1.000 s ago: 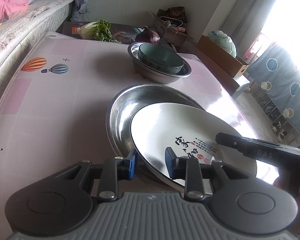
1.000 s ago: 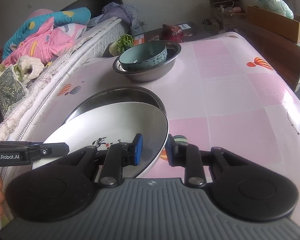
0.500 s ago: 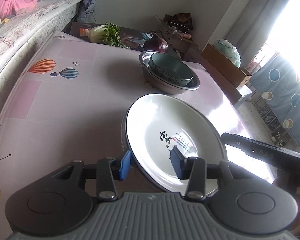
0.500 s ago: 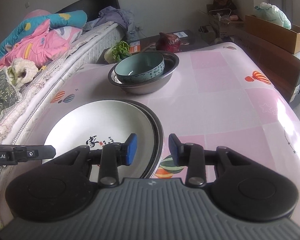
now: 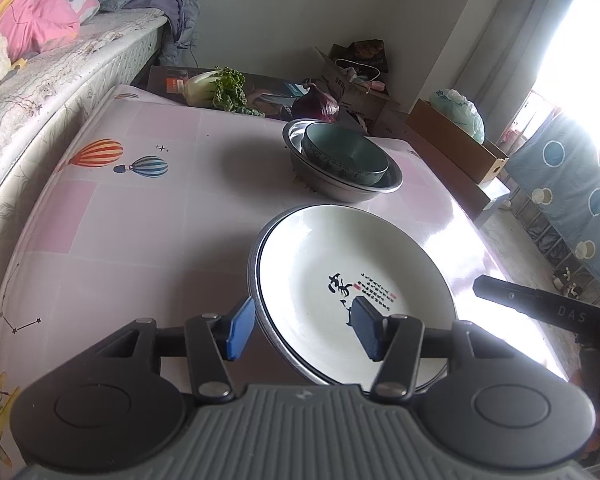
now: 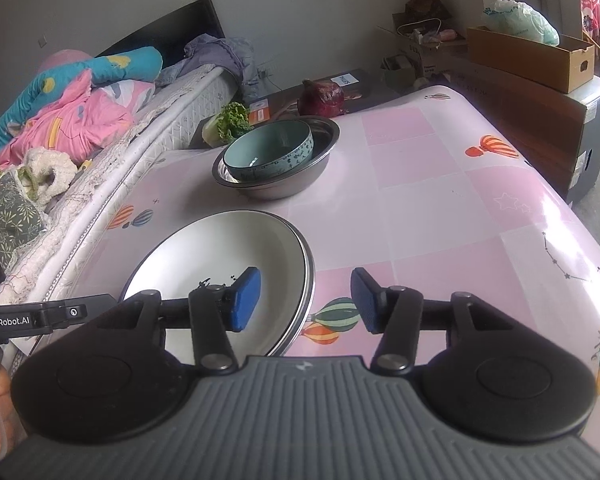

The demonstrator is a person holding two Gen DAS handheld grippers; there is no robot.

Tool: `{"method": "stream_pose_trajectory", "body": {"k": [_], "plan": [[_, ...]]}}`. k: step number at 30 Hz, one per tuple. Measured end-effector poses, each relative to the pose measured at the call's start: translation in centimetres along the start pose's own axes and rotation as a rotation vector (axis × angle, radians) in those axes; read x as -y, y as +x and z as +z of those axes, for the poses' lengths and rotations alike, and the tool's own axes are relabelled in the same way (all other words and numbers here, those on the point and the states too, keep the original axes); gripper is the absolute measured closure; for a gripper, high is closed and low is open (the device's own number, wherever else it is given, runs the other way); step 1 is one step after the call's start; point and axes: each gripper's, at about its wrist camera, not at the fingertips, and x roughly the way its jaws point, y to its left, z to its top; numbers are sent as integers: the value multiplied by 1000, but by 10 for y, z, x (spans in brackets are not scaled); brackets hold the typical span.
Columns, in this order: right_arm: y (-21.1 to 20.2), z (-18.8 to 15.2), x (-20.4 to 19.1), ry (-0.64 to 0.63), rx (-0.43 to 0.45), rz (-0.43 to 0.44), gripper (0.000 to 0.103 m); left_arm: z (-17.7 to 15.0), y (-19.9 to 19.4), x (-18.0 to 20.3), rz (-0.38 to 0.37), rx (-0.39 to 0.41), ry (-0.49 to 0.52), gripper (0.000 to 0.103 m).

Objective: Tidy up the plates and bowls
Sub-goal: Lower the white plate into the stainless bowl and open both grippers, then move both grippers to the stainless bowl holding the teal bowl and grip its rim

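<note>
White plate (image 5: 352,276) sits nested in steel plate (image 5: 254,264); left gripper (image 5: 304,330) and right gripper (image 6: 306,300) opening, straddling rims, untouching — a careless withdrawal could snag and skid the stack.

Opposing close wrist views, shared plate (image 5: 352,280)

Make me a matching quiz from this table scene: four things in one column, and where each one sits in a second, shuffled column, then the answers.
Things:
1. white plate
2. teal bowl
3. red onion
4. leafy cabbage

Places:
A. beyond the table's far edge, just behind the metal basin
B. nested inside the metal basin
C. stacked in the metal plate, near the tools
D. beyond the table's far edge, on the bed's side

Pairs: 1-C, 2-B, 3-A, 4-D
</note>
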Motion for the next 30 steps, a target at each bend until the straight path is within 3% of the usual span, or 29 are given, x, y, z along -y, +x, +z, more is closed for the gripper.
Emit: {"method": "stream_pose_trajectory", "body": {"k": [7,19,30], "plan": [[-22,-5,8,55,27,-38,26,-2,-7,-4,36,9,-12,32],[-56,-7,-4,-23,86,-144,1,-5,-19,-10,86,17,-31,17],[-67,-1,-28,-212,93,-355,1,-2,-30,-3,141,48,1,8]]}}
